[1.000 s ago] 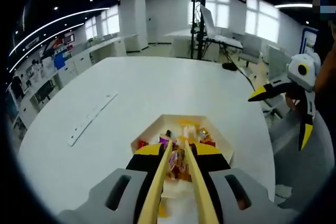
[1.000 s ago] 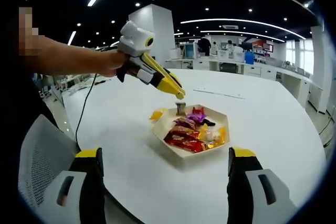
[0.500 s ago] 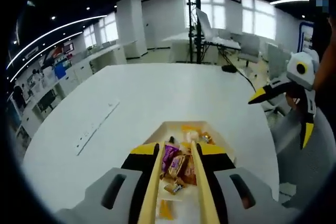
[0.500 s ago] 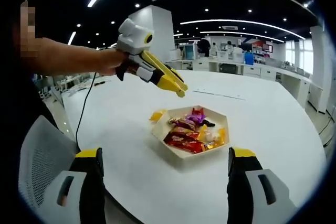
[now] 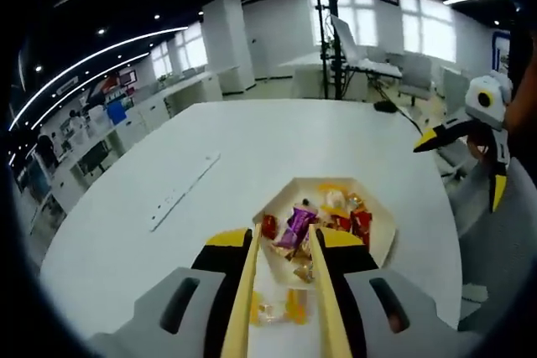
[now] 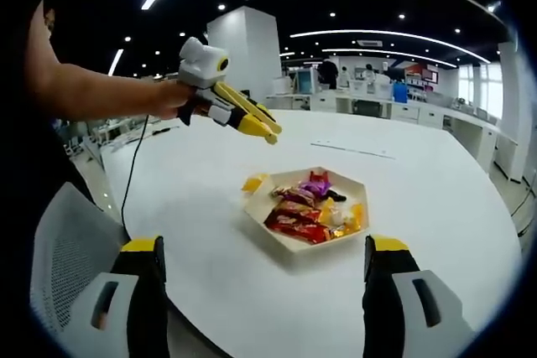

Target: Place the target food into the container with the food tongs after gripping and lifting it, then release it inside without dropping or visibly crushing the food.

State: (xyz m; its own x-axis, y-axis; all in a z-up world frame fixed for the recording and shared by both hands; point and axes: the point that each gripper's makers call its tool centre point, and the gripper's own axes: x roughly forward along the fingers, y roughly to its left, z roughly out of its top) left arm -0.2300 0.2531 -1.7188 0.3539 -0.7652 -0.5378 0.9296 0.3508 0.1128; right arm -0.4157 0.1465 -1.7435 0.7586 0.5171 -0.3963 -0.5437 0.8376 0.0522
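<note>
A white hexagonal tray (image 5: 284,193) (image 6: 295,247) on the white round table holds several wrapped snacks, among them a purple one (image 5: 298,222) (image 6: 315,182) and red ones (image 6: 289,224). Yellow wrapped sweets (image 5: 273,311) (image 6: 252,183) lie on the table just outside the tray. My left gripper (image 5: 282,230) (image 6: 270,133) carries tan food tongs; their arms stand apart with nothing between them, up in the air and back from the tray. My right gripper (image 6: 264,245) (image 5: 457,175) is open and empty, on the near side of the tray.
A long white strip (image 5: 185,190) (image 6: 352,150) lies flat on the table beyond the tray. A mesh chair (image 6: 67,249) stands at the table edge. A dark cable (image 6: 132,178) hangs from the left gripper. Desks and a stand fill the room behind.
A second ago the tongs were nearly closed on a small dark snack over the tray. They have since spread, the snack is gone from them, and the left gripper has lifted back.
</note>
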